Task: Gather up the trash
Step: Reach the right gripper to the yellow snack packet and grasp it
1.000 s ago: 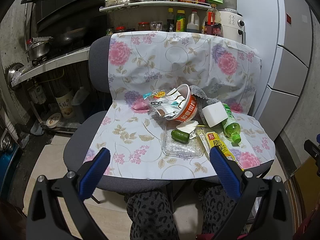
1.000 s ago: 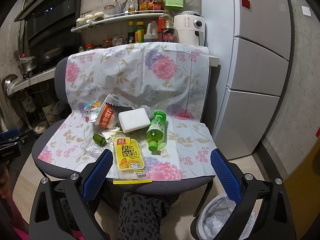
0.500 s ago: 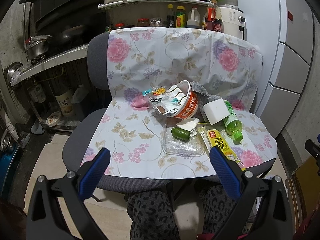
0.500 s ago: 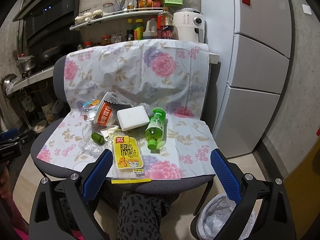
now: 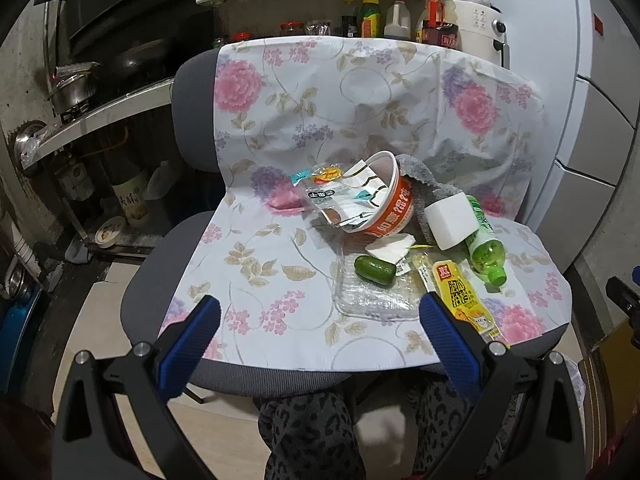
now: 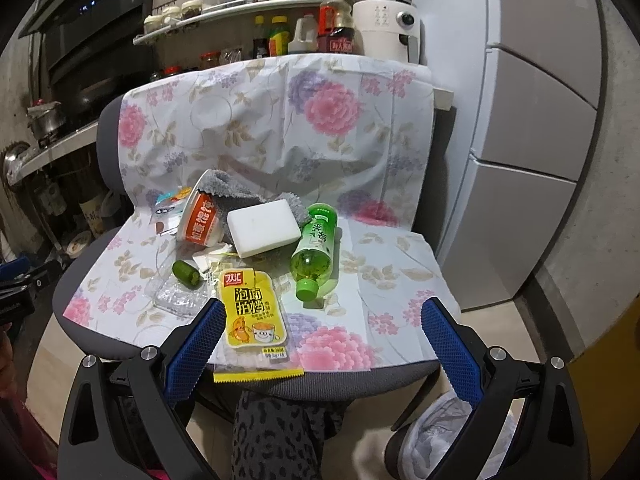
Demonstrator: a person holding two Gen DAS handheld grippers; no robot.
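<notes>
Left wrist: wrappers [image 5: 338,196] inside tipped noodle bowl [image 5: 386,204].

My tongs' pads [image 6: 196,344] blue. Cloth [image 6: 280,128] white, pink and purple flowers. Bottle [image 6: 314,246] green. Snack packet [image 6: 252,312] yellow. Noodle cup [image 5: 394,212] orange. Sponge [image 6: 264,228] white. My trousers [image 6: 272,436] leopard-print grey.

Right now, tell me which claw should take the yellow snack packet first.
Right. The right claw is open with the yellow snack packet just ahead near its left finger, and the lined bin sits below it. The left claw faces bare cloth.
</notes>
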